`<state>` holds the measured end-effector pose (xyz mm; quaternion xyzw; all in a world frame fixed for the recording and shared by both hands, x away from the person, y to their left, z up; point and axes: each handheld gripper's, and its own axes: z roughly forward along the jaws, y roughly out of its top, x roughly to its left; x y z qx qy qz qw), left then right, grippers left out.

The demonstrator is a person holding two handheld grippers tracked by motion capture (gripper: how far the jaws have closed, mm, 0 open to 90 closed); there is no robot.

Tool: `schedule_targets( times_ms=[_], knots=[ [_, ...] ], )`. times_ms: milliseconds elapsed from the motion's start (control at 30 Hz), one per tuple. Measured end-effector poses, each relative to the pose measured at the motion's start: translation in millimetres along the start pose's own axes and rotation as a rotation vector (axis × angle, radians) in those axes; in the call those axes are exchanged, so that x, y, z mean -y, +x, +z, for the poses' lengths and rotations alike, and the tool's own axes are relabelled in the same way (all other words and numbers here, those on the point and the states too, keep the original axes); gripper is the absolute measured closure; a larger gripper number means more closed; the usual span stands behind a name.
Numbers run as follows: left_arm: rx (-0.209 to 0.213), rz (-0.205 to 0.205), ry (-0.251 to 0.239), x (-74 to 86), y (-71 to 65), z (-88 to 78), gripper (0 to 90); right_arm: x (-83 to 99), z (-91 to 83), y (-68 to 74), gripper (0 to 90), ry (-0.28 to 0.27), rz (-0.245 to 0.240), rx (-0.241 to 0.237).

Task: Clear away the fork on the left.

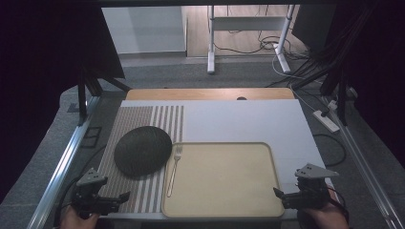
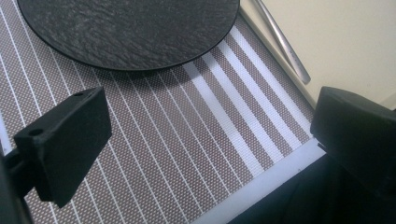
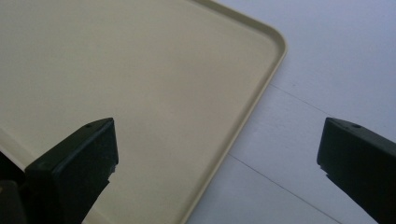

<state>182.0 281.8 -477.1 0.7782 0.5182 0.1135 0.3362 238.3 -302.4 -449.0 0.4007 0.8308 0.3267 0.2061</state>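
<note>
While both grippers sit low in frame, left gripper (image 1: 125,196) jaws wide open, empty, lower left beside round dark slate plate (image 1: 143,150); right gripper (image 1: 277,192) jaws wide open, empty, lower right at beige rectangular plastic tray (image 1: 274,167) edge; silver metal fork (image 1: 174,169) between plate and tray.

A round, dark, rough-textured slate-like plate (image 1: 143,150) lies flat on a brown-and-white striped woven placemat (image 1: 143,193) at the near left, just beside a shallow beige rectangular tray (image 1: 224,210) with rounded corners, on whose left rim a silver metal fork (image 1: 173,172) lies, tines far.
</note>
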Motion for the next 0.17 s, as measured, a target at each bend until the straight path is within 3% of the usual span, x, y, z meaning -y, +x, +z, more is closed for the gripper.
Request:
schedule_targets(
  times_ms=[167],
  knots=[
    [0.008, -0.01, 0.001, -0.8, 1.2, 0.5, 0.0, 0.0, 0.6, 0.2, 0.0, 0.006, -0.004, 0.0]
  ],
)
